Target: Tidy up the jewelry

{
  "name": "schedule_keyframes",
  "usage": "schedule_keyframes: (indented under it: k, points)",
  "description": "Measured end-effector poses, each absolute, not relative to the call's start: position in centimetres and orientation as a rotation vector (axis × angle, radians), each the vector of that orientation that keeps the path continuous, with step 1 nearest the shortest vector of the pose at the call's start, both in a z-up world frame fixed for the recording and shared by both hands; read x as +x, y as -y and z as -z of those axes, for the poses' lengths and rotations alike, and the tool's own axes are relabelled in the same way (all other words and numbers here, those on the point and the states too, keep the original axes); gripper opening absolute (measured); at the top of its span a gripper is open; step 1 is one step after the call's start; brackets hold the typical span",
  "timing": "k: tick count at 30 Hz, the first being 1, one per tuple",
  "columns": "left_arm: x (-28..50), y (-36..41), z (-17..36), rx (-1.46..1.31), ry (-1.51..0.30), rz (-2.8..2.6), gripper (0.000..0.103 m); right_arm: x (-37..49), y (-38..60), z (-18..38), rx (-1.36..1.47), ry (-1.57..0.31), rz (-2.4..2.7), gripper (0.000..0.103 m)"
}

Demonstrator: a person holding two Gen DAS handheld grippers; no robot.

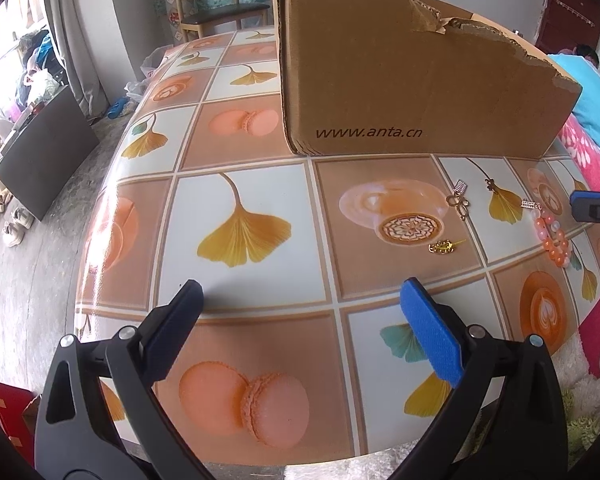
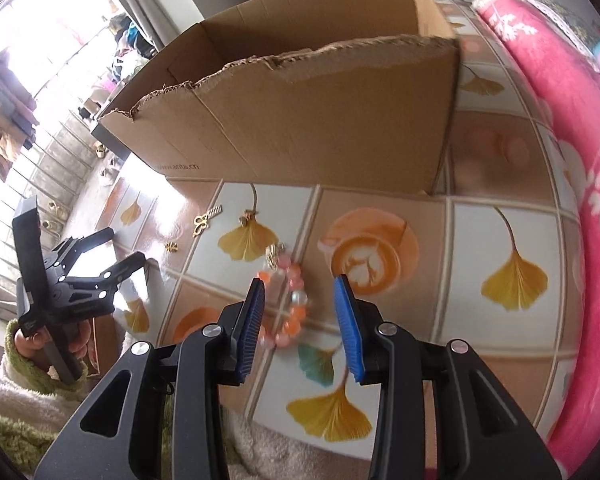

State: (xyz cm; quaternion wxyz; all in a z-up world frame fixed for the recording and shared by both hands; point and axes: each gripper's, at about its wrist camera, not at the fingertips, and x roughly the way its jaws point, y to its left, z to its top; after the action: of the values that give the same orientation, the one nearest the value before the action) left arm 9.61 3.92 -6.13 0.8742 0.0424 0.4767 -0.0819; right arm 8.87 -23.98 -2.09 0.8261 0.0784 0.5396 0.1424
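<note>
Right gripper (image 2: 300,280) part-open over bead bracelet (image 2: 288,300) near table's (image 2: 480,240) right edge, holding nothing; left gripper (image 1: 300,292) wide, empty

A wooden chair (image 1: 216,0) stands at eleven o'clock beyond the table (image 1: 240,296), a pink blanket (image 2: 572,184) lies along its three o'clock edge, and pale shoes (image 1: 18,224) sit on the floor at nine.

The left gripper (image 1: 302,286) pointed steeply down, its jaws spread wide with nothing between them. A hand (image 2: 46,342) in a green cuff gripped its handle. The right gripper (image 2: 300,288) also angled down, jaws partly apart, pads pressing nothing.
</note>
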Motion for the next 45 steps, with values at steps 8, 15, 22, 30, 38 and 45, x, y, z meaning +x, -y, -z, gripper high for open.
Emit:
schedule_keyframes:
  k: [8,15,22,30,38,45]
  points:
    - [9.7,-3.9,6.1,0.087,-0.998,0.169,0.096,11.0,20.7,2.4,0.039,-1.165,-0.353,0.029]
    - [9.5,-4.0,6.2,0.088,-0.988,0.173,0.096,11.9,19.7,3.0,-0.008,-1.223,-0.341,0.018]
    - [9.3,-4.0,6.1,0.088,-0.979,0.180,0.096,11.4,20.2,2.4,0.003,-1.209,-0.324,0.004]
    - [9.2,-3.9,6.1,0.088,-0.974,0.180,0.096,10.9,22.7,0.4,0.114,-1.162,-0.285,0.004]
    - [9.3,-4.2,5.6,0.108,-1.011,0.178,0.096,11.1,23.2,0.8,0.233,-1.210,-0.300,0.027]
    - [7.0,-4.7,2.3,0.013,-0.856,0.282,0.096,9.5,23.2,1.4,0.145,-1.214,-0.234,0.032]
